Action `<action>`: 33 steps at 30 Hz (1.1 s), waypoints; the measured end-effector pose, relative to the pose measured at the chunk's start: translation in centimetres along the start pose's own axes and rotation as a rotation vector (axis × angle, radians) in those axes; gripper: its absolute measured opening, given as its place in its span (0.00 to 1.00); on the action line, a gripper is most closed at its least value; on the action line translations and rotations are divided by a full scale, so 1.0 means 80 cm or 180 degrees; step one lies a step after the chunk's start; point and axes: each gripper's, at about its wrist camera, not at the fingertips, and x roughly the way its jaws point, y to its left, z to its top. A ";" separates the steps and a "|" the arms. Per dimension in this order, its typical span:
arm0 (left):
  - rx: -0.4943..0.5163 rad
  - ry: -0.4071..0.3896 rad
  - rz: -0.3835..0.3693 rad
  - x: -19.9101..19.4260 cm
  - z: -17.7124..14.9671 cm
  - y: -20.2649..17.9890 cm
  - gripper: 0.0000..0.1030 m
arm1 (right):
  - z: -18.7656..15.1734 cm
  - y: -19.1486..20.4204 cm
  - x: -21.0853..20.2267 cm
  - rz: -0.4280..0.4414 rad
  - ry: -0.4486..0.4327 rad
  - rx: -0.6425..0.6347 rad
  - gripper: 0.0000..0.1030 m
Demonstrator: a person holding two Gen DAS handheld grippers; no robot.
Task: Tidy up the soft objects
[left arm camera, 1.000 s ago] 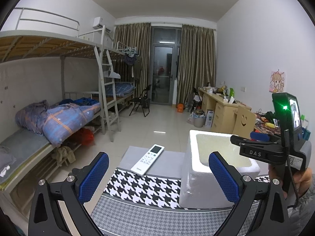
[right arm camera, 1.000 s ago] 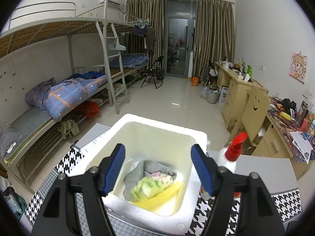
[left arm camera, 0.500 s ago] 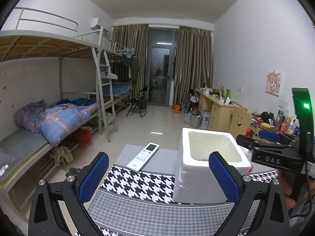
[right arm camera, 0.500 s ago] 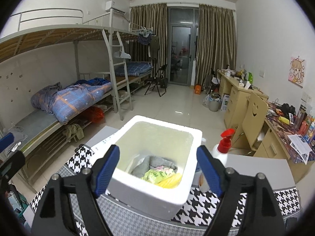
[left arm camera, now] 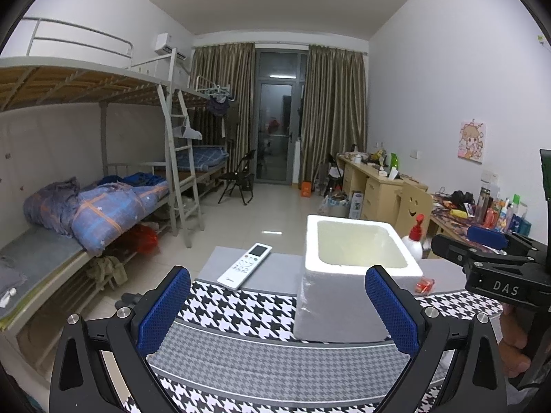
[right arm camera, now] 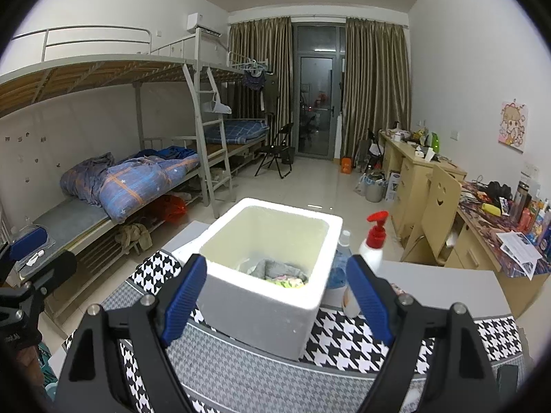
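Note:
A white foam box (right arm camera: 261, 306) stands on the houndstooth-covered table (right arm camera: 344, 344). Inside it lie a grey cloth (right arm camera: 275, 268) and a yellow-green soft item (right arm camera: 291, 282), mostly hidden by the box's near wall. My right gripper (right arm camera: 279, 299) hovers in front of the box, open, with nothing between its blue pads. My left gripper (left arm camera: 275, 309) is also open and empty, to the left of and short of the box (left arm camera: 330, 309). In the left wrist view the right gripper (left arm camera: 489, 241) shows at the right edge, held by a hand.
A white remote control (left arm camera: 245, 265) lies on the table left of the box. A pump bottle with a red top (right arm camera: 373, 244) and a small bottle stand right of the box. A small red thing (left arm camera: 424, 285) lies nearby. Bunk beds line the left wall, desks the right.
Both grippers have drawn back from the foam box, which now looks smaller and farther off. The right gripper's jaws have widened and no longer hang over the box's opening.

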 end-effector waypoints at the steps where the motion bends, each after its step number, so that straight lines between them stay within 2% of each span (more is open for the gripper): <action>1: 0.0000 -0.0001 -0.0005 -0.001 -0.001 -0.001 0.99 | -0.002 -0.001 -0.005 0.0010 -0.0013 0.0003 0.84; 22: 0.0060 -0.0096 -0.0111 -0.038 -0.020 -0.030 0.99 | -0.043 -0.004 -0.094 0.0003 -0.0321 0.0041 0.88; 33: 0.0102 -0.0202 -0.0161 -0.060 -0.035 -0.041 0.99 | -0.069 -0.005 -0.118 -0.0042 -0.0382 0.0036 0.89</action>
